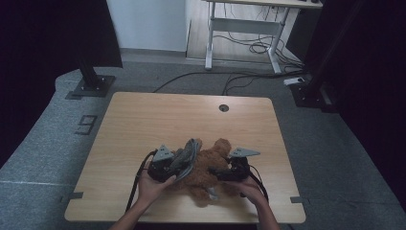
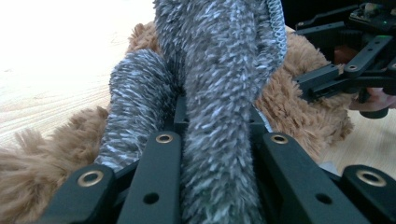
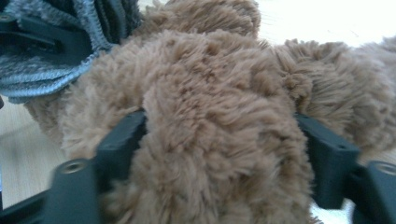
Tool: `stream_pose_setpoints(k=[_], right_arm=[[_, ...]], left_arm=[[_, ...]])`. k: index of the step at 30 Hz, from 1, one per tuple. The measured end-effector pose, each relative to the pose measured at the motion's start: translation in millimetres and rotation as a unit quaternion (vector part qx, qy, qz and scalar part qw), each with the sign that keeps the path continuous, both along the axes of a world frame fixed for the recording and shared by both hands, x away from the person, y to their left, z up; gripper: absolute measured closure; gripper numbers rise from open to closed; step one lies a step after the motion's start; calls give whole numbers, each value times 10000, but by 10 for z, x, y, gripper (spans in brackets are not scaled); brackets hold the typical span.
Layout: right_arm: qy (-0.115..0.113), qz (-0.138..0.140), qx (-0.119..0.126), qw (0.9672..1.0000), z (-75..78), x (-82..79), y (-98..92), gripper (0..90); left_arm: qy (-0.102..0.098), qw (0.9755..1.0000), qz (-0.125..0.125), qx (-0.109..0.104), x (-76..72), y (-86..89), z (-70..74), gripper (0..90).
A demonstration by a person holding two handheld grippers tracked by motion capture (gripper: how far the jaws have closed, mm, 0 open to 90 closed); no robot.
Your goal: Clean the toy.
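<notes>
**Claws on plush: grey knit pinched, brown bear straddled**

Left claw [image 2: 217,154] is clamped tight on a bunched fold of the fuzzy grey garment [image 2: 210,79]; I see the fabric squeezed between its jaws in the left gripper view. My right claw [image 3: 219,154] has its jaws set wide around a thick lobe of the brown teddy bear [image 3: 210,93], fur bulging between them. I can't tell whether the pads actually press or just flank it.

From the high view, the bear [image 1: 208,165] lies near the front middle of the bench [image 1: 143,115], the grey garment [image 1: 187,153] draped against its left side, both claws just beside it.

I judge both things light, soft and squashy. The knit will stretch and slide off fur easily, so I'd hold it by a gathered edge. The bear gives under pressure; a limb or the body's narrow part offers a surer hold than the rounded bulk.
</notes>
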State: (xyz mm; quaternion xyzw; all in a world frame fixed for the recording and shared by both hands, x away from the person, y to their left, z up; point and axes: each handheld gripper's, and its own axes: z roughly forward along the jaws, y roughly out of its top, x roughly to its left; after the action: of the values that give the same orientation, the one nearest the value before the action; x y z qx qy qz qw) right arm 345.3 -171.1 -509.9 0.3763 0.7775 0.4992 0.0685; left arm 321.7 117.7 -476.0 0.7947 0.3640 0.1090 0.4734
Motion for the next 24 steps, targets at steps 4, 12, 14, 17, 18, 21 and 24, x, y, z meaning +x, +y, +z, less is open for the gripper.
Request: stream_pose_setpoints(k=[4,12,14,17,18,21,24], right_arm=[[-49,14,5,10000,-14,-25,17,448],[-349,-61,111,9993,14,-43,14,626],[-415,-164,260,9987,15,-26,6,653],[-611,-354,397,9967,30,17,24,684],[-683,-393,413,9960,39,30,31,691],[-938,-549,552,9925,103,86,58,707],[-1352,-639,532,9873,195,151,116,714]], left_arm=[[-12,10000,11,-8,8,-4,0,757],[-9,10000,51,-46,91,-1,36,755],[18,9999,67,-73,149,5,68,755],[41,9999,109,-81,247,18,118,754],[25,9999,140,-85,291,31,141,754],[-36,9996,232,-159,381,67,206,754],[-126,9992,325,-216,472,97,278,754]])
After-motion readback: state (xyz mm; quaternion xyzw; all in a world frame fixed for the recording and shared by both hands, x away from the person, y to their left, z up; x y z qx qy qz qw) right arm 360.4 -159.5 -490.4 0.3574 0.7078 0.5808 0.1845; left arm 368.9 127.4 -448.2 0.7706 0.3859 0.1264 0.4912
